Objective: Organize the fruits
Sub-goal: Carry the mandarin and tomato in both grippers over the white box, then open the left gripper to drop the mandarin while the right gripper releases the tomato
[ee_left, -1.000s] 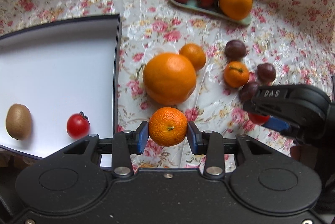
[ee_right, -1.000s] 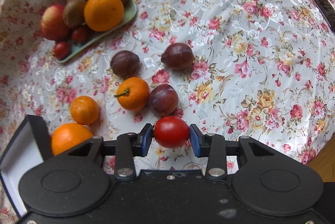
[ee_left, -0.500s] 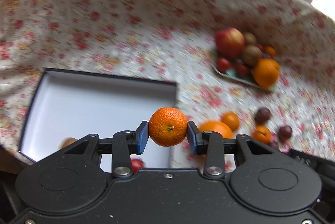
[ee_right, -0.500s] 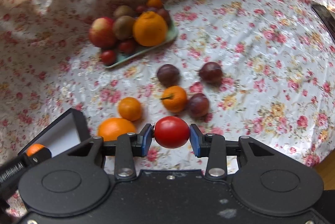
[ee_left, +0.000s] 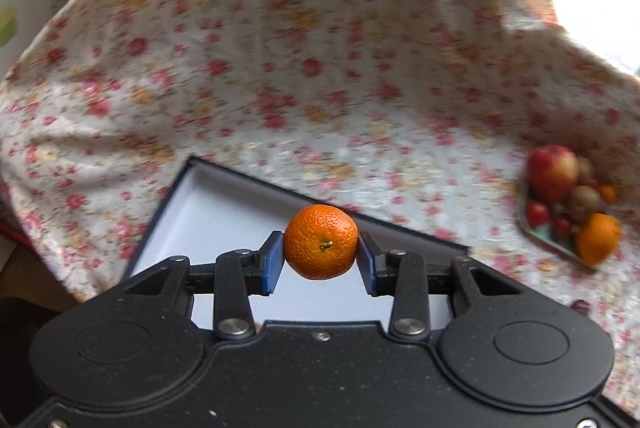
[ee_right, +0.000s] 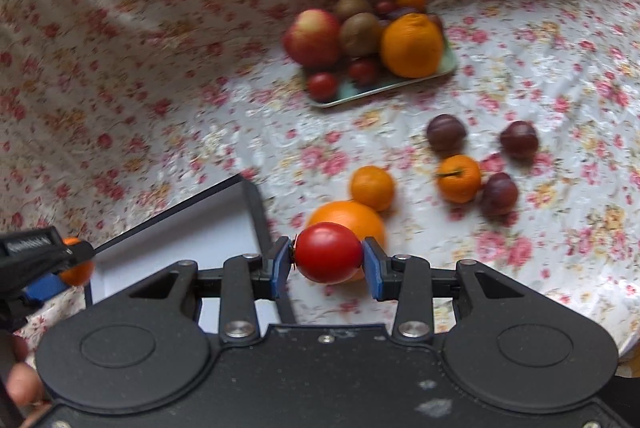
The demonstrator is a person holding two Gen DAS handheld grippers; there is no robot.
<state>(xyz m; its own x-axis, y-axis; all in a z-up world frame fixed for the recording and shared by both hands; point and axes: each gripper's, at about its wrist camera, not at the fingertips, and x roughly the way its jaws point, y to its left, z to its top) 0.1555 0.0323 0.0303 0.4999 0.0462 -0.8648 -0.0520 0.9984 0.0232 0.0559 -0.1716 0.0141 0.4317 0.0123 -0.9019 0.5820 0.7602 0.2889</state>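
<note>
My left gripper is shut on a small mandarin, held in the air above the white inside of a dark-edged box. The right gripper is shut on a red tomato, hovering just right of the box's corner. In the right wrist view the left gripper enters at the far left with its mandarin. Behind the tomato lies a large orange. Loose on the cloth are two mandarins and three dark plums.
A pale green tray at the back holds an apple, kiwis, an orange, and small tomatoes; it also shows as the tray at the left wrist view's right. Floral cloth covers the table and rises behind. A hand shows bottom left.
Both grippers rose and swung left with their fruit. The left one now hangs over the box. The right one moved from beside the plums to near the box corner.
</note>
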